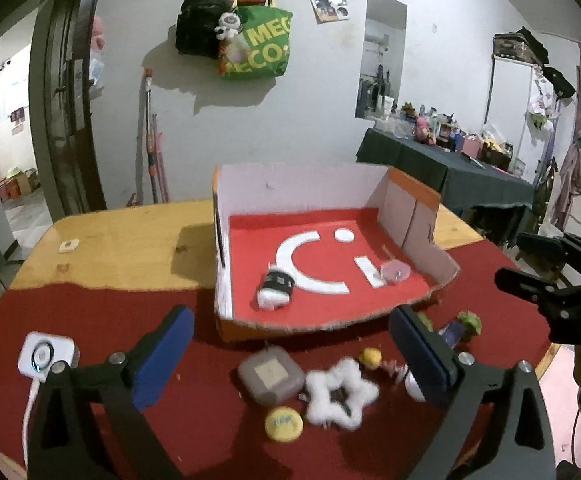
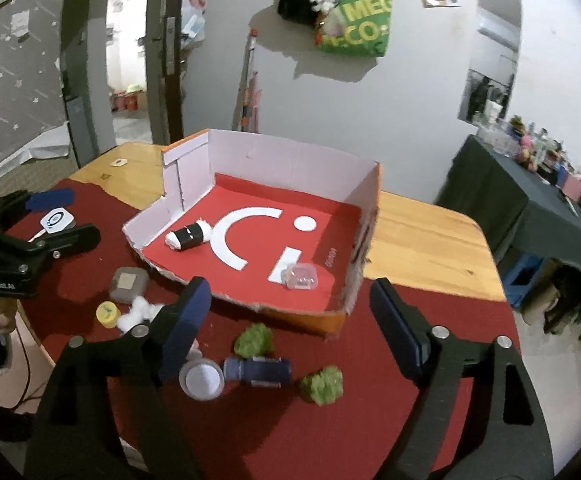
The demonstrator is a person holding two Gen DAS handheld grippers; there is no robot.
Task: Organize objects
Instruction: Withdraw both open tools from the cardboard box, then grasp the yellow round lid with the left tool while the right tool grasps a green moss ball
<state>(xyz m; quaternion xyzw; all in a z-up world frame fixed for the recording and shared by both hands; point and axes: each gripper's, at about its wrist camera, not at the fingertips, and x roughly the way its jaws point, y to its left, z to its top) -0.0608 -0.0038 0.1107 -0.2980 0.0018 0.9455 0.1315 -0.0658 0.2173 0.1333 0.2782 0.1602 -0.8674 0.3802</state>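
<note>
Charger [image 1: 46, 354]: it lay on the red cloth at the far left, a white square with a cable going down to the edge.
Left gripper [image 1: 290, 354]: its blue pads [image 1: 162, 356] stood wide apart and held nothing; it hung over the cloth, just before the box.
Grey case [image 1: 270, 374]: it lay on the cloth between the left fingers, near the front wall of the box.
Yellow cap [image 1: 283, 424]: it lay just in front of the grey case, close to the star.
Star [image 1: 340, 394]: a white fluffy star, touching the right side of the grey case.
Box [image 1: 310, 188]: an open cardboard box with a red floor, standing half on the cloth and half on the bare wood table [image 1: 130, 240].
Roll [image 1: 275, 286]: a black and white roll lay on its side inside the box, at the left part of the floor.
Clear cup [image 2: 300, 276]: it lay inside the box, near the front right corner.
White lid [image 2: 202, 380]: it lay on the cloth beside the left finger of the right gripper.
Blue tube [image 2: 258, 370]: it lay on its side, touching the white lid.
Green balls [image 2: 322, 384]: two of them, one behind the tube and one to its right.
Right gripper [image 2: 294, 324]: the jaws were wide open and empty, above the tube and the balls, before the front right corner of the box.
</note>
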